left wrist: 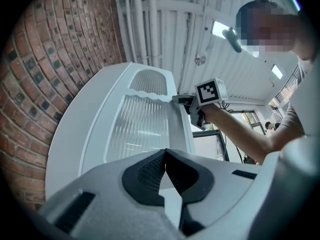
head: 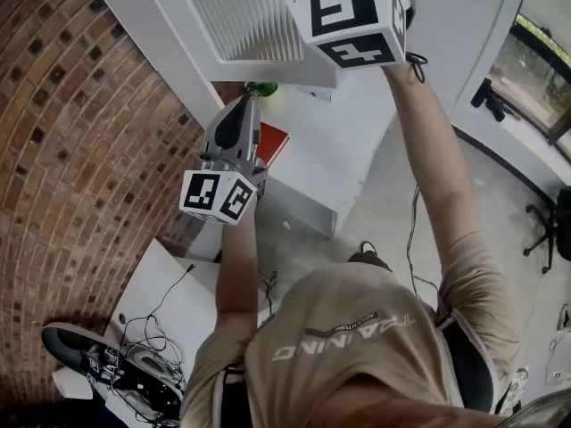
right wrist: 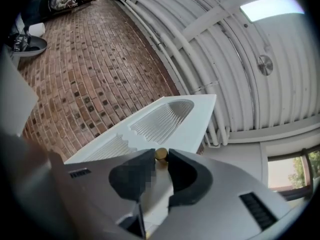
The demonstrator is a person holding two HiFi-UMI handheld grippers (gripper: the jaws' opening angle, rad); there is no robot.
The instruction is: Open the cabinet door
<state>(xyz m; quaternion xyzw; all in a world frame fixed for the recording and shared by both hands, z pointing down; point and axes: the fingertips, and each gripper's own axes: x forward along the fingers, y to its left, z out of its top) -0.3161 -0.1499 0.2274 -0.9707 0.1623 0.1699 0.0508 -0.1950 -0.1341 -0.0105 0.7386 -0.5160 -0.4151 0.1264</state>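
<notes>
Tan shirt (head: 357, 346) fills the foreground. White cabinet door (right wrist: 175, 116) with ribbed glass stands just beyond both grippers' fingers. Right gripper (right wrist: 161, 159) clamps the door's small brass knob (right wrist: 161, 153) between its pads; left gripper (left wrist: 165, 154), pads pressed together, holds nothing.

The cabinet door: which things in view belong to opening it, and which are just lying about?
Belongs to the job: white cabinet door with ribbed glass panel; small round brass knob on it; right tongs, shut on that knob.
Just lying about: flat red thing; small green thing; tangle of black cables; left tongs, shut and empty.
</notes>
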